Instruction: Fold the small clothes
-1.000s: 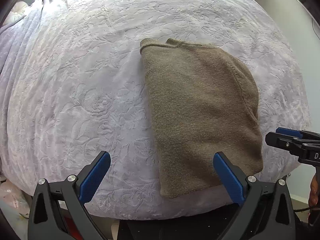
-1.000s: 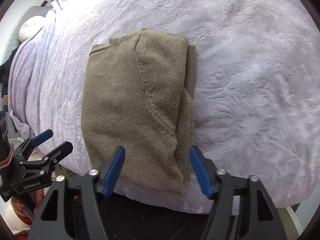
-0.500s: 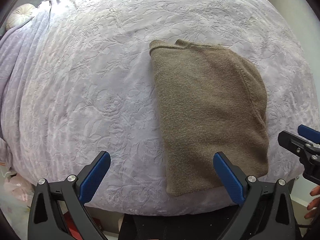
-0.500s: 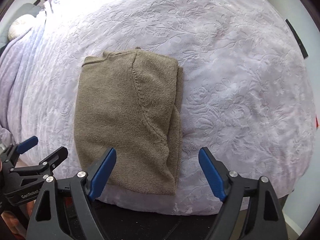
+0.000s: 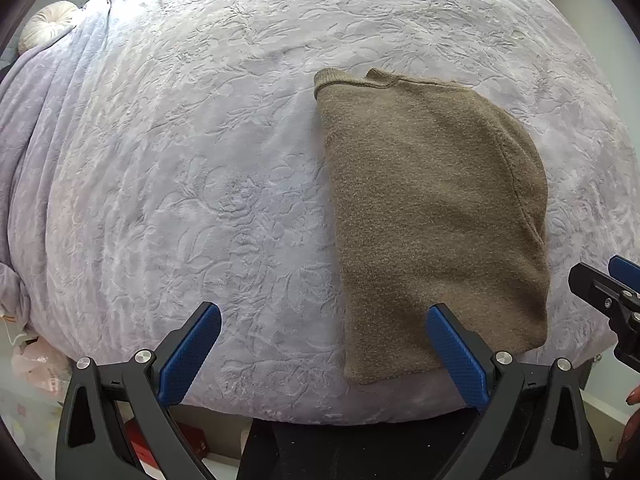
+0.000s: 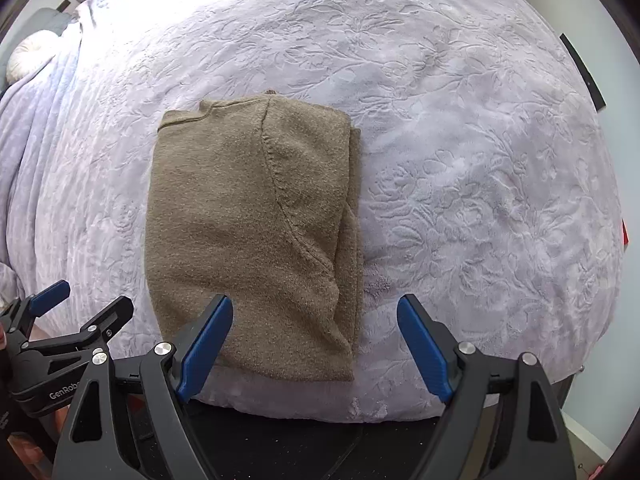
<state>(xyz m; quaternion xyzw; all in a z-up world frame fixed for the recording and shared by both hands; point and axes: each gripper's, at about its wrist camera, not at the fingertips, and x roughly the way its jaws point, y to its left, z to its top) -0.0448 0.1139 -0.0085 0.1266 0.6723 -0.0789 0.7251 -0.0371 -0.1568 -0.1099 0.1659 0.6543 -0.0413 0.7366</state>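
The olive knit sweater (image 6: 248,236) lies folded into a narrow stack on the lavender bed cover (image 5: 180,184), left of centre in the right wrist view, neckline toward the top of the frame. The right gripper (image 6: 316,344) hangs above its lower edge; its jaws have just been opening and now stand wide with nothing between them, probably a release. The left gripper (image 5: 320,356) hovers at the sweater's left edge, fingers also spread wide and empty, likely placed for another fold.
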